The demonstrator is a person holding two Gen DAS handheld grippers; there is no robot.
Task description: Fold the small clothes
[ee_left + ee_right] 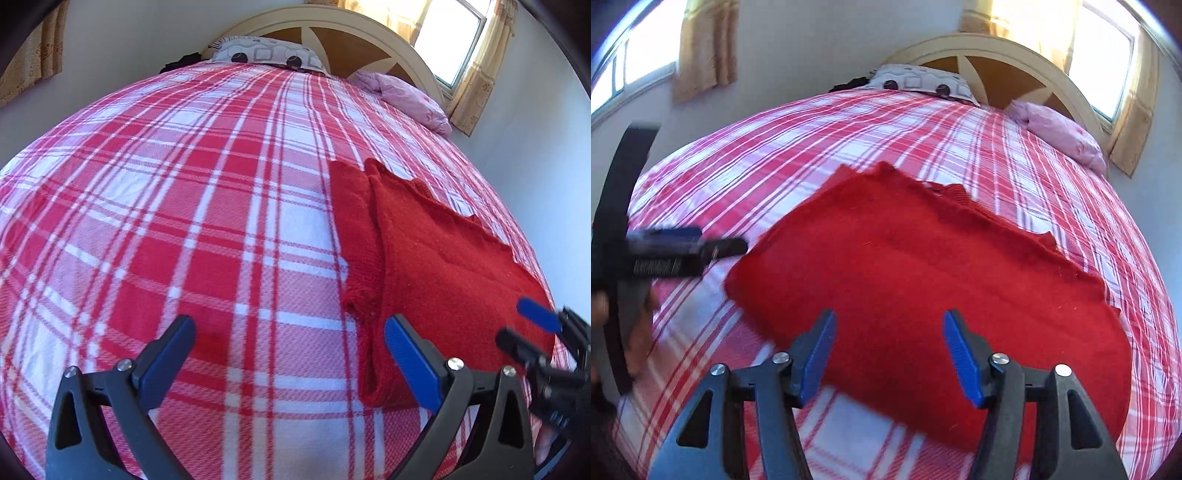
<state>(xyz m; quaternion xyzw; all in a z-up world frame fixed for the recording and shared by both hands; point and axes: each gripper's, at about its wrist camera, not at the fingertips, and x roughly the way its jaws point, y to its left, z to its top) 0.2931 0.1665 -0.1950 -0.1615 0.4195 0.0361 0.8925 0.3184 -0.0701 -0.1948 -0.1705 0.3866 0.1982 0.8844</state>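
Both grippers stand released. In its own view the right gripper (889, 350) hangs low in the centre of the frame with its blue pads parted and nothing between them, poised over the near part of the red knitted garment (923, 266). The left gripper (290, 363) likewise shows its jaws spread wide at the bottom of its own frame, empty, with only the plaid bedspread (184, 184) under the gap; its right-hand pad lies over the garment's left edge in the picture, though whether it touches the knit I cannot tell.

That garment lies flat on the bed, filling the middle of the right wrist view and the lower right of the left wrist view. It looks already doubled over: a second layer peeps out along its left margin and a ragged edge runs across its far side, toward the headboard (1015, 51).

My reading is that one fold is laid and nothing is held, so the step in hand is the pause between folds. The next move calls for each gripper to take hold of an edge or corner, probably on the same side, pinching every layer of the soft knit together, then carrying it across evenly so the layers underneath do not drag or bunch on the bedspread.
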